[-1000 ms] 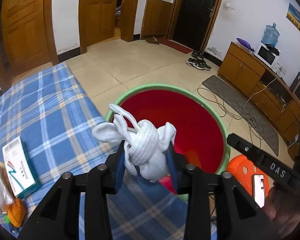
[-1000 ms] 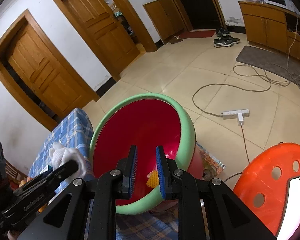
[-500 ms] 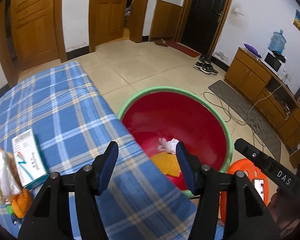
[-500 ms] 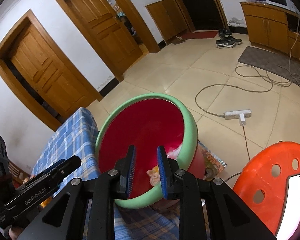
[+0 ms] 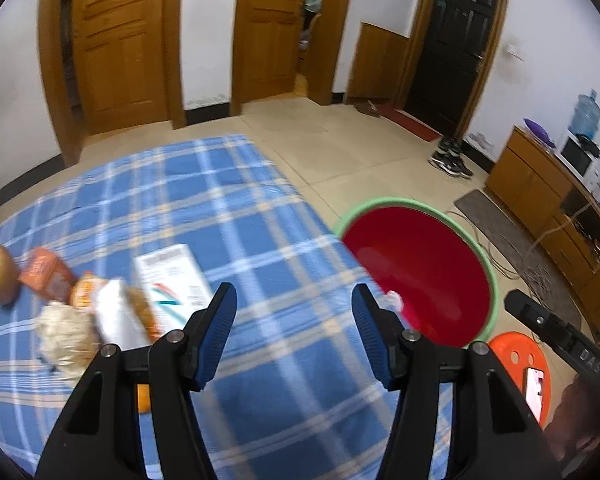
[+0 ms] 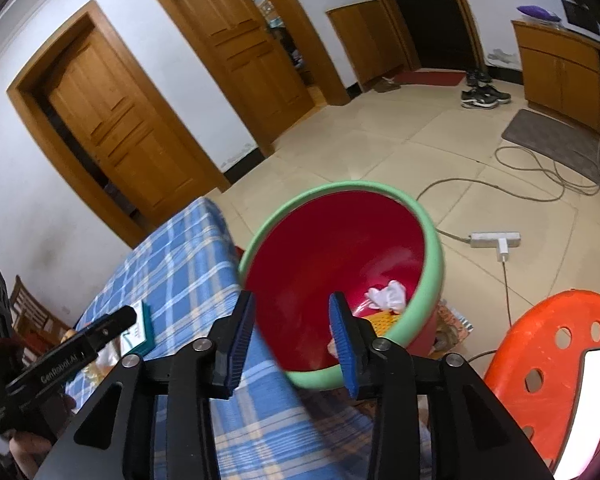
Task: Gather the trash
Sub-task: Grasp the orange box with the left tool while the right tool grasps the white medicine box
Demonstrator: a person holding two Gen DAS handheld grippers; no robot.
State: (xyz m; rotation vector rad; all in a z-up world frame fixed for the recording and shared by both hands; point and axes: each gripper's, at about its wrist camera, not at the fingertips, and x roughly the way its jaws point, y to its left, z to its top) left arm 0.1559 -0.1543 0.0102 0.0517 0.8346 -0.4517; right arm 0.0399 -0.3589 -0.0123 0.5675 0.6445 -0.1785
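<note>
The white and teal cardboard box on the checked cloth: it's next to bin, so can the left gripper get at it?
Probably yes. The left gripper is open and empty, and the white and teal cardboard box lies flat just ahead, its top uncovered.

Two tongs (image 5: 293,332), one bin (image 5: 420,264)

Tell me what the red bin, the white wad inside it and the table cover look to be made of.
Red bin: likely moulded plastic, going by its smooth, faintly glossy red wall and rounded green rim.
White wad: probably soft knit or cotton fabric; it lies crumpled in limp folds, too small to be sure.
Table cover: woven cloth, matte, with a blue plaid weave that drapes over the edge.
</note>
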